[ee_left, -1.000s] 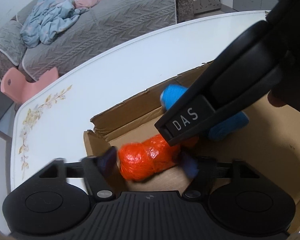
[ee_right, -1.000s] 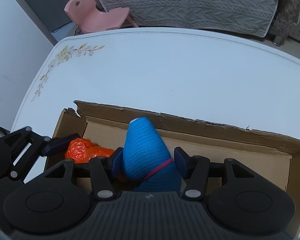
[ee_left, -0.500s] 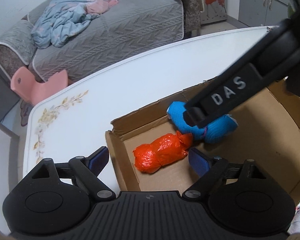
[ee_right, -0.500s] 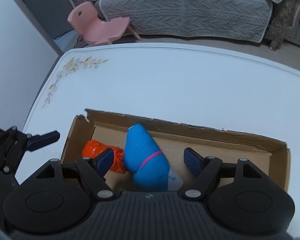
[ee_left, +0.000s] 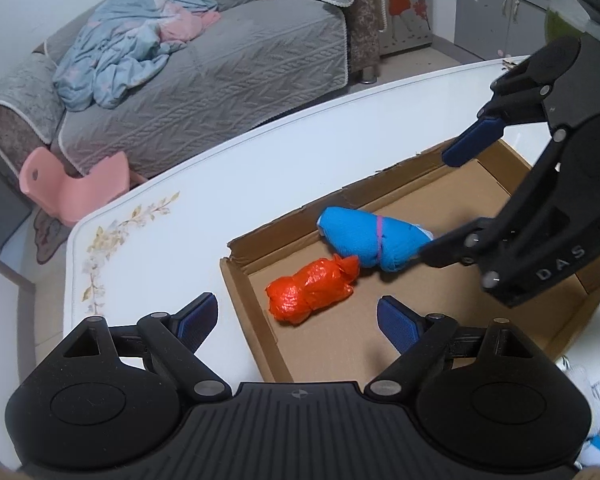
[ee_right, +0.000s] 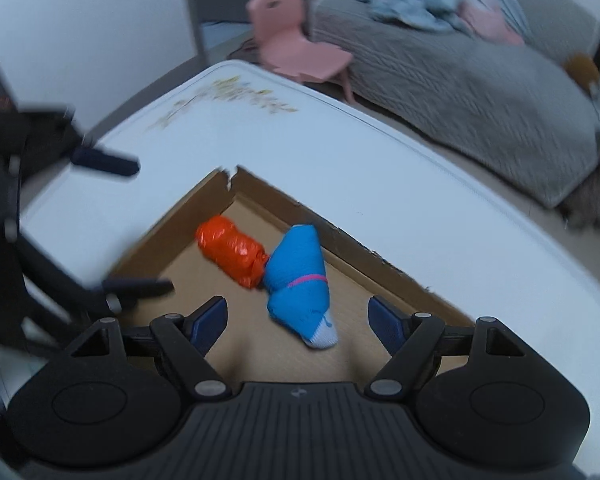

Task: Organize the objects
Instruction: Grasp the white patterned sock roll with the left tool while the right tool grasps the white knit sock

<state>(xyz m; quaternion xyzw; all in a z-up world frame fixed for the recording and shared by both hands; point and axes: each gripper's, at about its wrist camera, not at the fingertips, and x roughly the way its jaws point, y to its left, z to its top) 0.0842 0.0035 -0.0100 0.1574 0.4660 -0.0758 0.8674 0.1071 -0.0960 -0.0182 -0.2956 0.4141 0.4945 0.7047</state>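
Both jaws apart, nothing between the pads. Left gripper pitched steeply down, low centre of its view; right gripper likewise. Right gripper also enters the left view from the right edge, body cut off by the frame, lower finger overlapping the sock end.

Sofa: grey quilted, crumpled blue-pink cloth on it, upper left. Table: white, glossy, floral print at the corner. Box: shallow brown cardboard tray, torn rim at the near corner, lower right of frame. Sock: blue knit roll with a pink band, on the box floor, touching the bag. Bag: orange crinkled plastic bundle, near the box corner.

Right view motion-blurred; left gripper smeared at the left edge.
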